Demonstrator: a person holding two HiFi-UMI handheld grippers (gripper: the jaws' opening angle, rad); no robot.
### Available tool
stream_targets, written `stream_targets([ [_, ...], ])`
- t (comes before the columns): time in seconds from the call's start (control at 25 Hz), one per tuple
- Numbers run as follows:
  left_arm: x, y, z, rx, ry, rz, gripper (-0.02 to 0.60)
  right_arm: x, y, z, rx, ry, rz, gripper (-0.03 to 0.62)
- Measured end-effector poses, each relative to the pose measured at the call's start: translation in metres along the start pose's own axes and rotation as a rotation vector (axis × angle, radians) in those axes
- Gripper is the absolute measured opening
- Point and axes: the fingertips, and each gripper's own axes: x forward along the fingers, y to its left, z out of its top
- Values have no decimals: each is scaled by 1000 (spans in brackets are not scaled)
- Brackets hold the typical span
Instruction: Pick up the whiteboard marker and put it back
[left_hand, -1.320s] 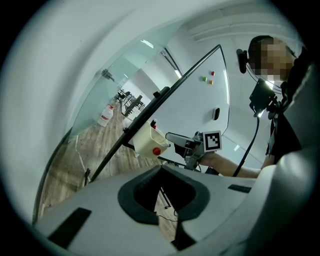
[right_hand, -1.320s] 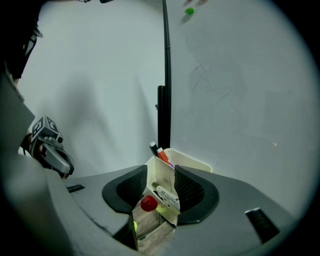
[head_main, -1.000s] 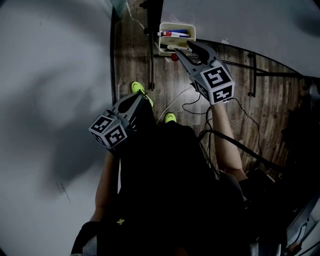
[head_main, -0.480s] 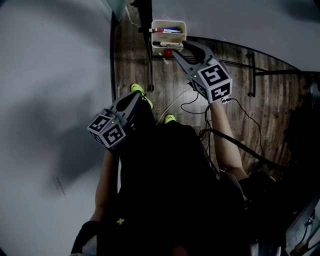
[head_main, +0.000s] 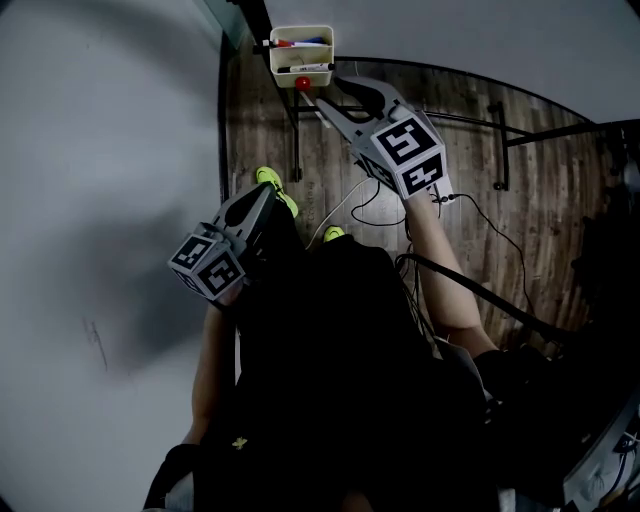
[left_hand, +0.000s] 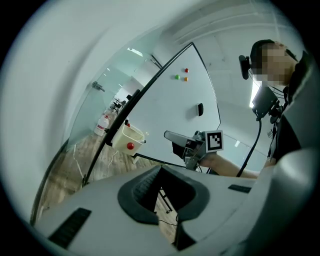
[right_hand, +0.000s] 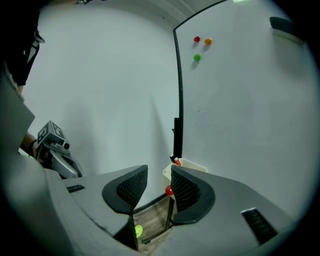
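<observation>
A cream tray (head_main: 300, 45) hangs on the whiteboard frame with a red magnet (head_main: 302, 83) on its front. A white marker with a dark cap (head_main: 318, 68) lies along the tray's near edge, and red and blue markers lie behind it. My right gripper (head_main: 335, 92) hovers just below and right of the tray. It is open and its jaws have just been closing, with nothing between them. In the right gripper view the tray (right_hand: 186, 166) shows past the jaws. My left gripper (head_main: 265, 200) hangs lower left, shut and empty.
The whiteboard (left_hand: 170, 100) carries coloured magnets (right_hand: 197, 57) and a dark eraser (left_hand: 200, 109). Its black stand legs (head_main: 500, 140) and loose cables (head_main: 375, 210) lie on the wooden floor. A person's yellow-green shoes (head_main: 268, 180) stand below me. A bottle (left_hand: 102, 125) stands by the glass wall.
Both grippers have risen and shifted a little. The tray has slid toward the upper left of the head view, and the gap between it and the right gripper has grown slightly.
</observation>
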Motion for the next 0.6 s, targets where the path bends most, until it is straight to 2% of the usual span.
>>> stream_targets([
  [0.12,-12,-15,-7,-5,-31,29,32,-20,8,-4,4,-8,15,138],
  [0.36,-38,-30,-18,-6,-42,86,32,-50,18,-21,42,5,25,137],
  [0.6,-54,-33,-29,-31,-20,123,32,-61,28,-42,88,21,33,137],
])
